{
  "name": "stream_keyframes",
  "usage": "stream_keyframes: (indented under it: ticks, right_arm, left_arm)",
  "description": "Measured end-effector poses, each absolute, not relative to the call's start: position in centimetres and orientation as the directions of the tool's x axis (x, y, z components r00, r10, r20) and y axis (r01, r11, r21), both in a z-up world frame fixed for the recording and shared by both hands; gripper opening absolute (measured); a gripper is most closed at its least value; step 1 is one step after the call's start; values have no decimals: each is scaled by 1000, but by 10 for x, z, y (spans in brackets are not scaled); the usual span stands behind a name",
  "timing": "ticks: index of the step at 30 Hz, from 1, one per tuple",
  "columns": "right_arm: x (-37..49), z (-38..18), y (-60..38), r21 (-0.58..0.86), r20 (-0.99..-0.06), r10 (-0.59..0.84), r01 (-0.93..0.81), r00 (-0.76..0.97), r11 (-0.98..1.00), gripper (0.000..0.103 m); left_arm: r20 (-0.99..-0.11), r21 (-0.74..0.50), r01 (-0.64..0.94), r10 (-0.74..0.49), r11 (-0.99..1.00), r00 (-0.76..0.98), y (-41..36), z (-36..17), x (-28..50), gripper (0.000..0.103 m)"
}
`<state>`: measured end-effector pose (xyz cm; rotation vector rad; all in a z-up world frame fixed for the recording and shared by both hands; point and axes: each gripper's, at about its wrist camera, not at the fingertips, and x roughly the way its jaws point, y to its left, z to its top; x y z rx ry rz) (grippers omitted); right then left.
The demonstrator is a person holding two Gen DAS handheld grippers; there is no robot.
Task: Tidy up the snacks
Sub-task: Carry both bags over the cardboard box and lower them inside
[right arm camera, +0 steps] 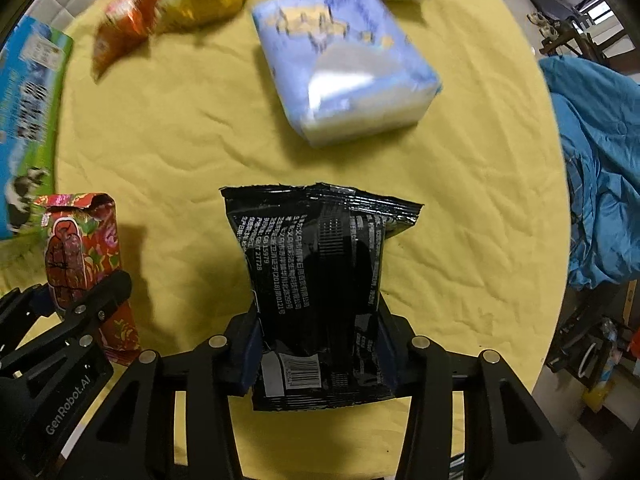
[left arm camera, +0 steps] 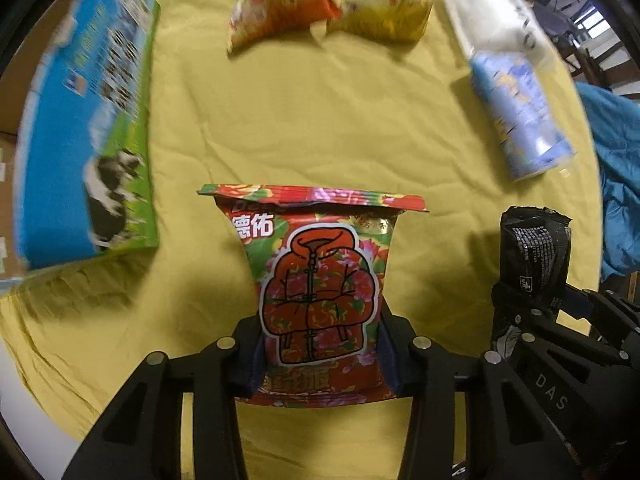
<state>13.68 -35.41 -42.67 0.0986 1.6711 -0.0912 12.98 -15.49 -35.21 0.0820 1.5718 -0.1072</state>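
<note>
My left gripper point(left arm camera: 318, 354) is shut on a red floral snack packet point(left arm camera: 320, 280), held upright above the yellow tablecloth. My right gripper point(right arm camera: 318, 354) is shut on a black snack packet point(right arm camera: 320, 292). Each held packet shows in the other view: the black snack packet point(left arm camera: 534, 248) at the right, the red floral snack packet point(right arm camera: 82, 256) at the left. An orange snack bag point(left arm camera: 280, 4) and a yellow snack bag point(left arm camera: 384, 12) lie side by side at the far edge.
A blue and green milk carton box point(left arm camera: 86, 120) stands at the left. A pale blue tissue pack point(right arm camera: 344, 68) lies at the far right of the round table's yellow cloth point(left arm camera: 320, 128), with a white plastic bag point(left arm camera: 484, 12) behind it. Blue fabric point(right arm camera: 600, 168) hangs beyond the right edge.
</note>
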Motion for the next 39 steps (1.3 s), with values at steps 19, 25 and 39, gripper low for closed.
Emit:
stream_keyframes:
  ticks: [19,25,39]
  right_arm:
    - [174,-232,-257,217,-958,217,-21,186,976,49]
    - [212,-217,-162,291,-936,306,-107,177,951,49]
    - [329,-331,-10,226,-972,232,-124,31,966,49]
  left_arm:
    - [-942,-160,52,-168,986,291,-28,-161,174,41]
    - [-944,-184,-45,-164,982,285,63,-168,212,41]
    - [-954,-298,-147,-294,943,49,169,-290,290,42]
